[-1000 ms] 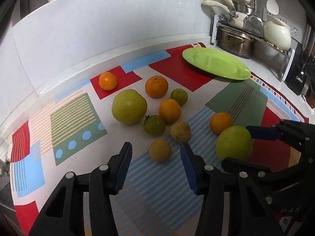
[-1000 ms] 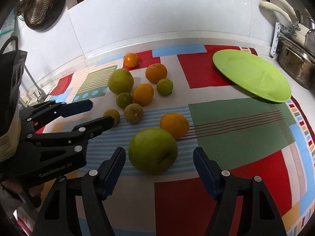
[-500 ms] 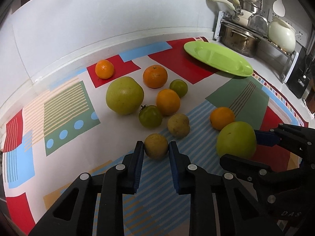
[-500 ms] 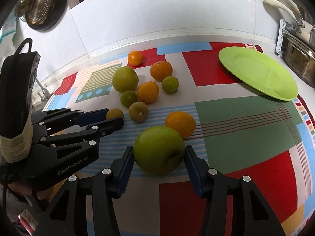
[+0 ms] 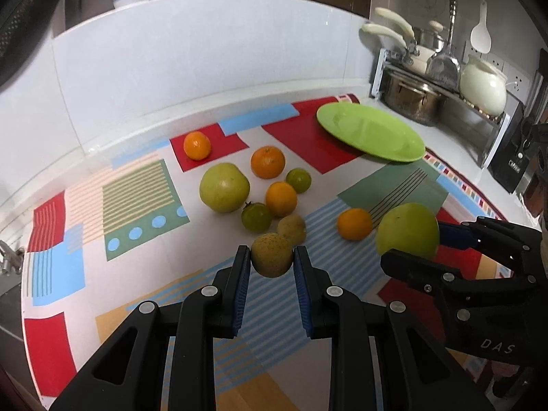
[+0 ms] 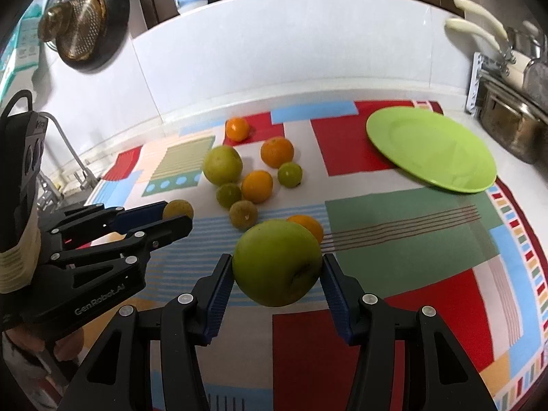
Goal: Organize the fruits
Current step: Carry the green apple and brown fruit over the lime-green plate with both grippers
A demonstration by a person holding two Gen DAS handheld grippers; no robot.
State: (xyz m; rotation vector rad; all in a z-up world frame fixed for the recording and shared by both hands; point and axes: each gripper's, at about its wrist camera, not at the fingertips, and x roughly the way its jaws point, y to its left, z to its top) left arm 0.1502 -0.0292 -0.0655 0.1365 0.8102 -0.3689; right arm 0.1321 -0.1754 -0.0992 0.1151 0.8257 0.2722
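My left gripper (image 5: 270,263) pinches a small brownish fruit (image 5: 272,254); my right gripper (image 6: 275,275) clamps a big green apple (image 6: 276,263), both apparently lifted clear of the patterned mat (image 6: 411,239). The green plate (image 6: 431,149), likely the goal, lies ahead and to the right, nearer my right hand. Between, only one orange (image 6: 306,226) sits close behind the apple; the remaining fruit cluster (image 5: 260,188) stays off left, out of the path.

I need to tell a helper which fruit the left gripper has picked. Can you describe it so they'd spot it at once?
Start at the patterned mat and find the fruit cluster at its middle. At the cluster's near edge, the left gripper pinches a small fruit. It is dull yellow-brown and speckled, unlike the bright oranges and glossy green fruits behind it.
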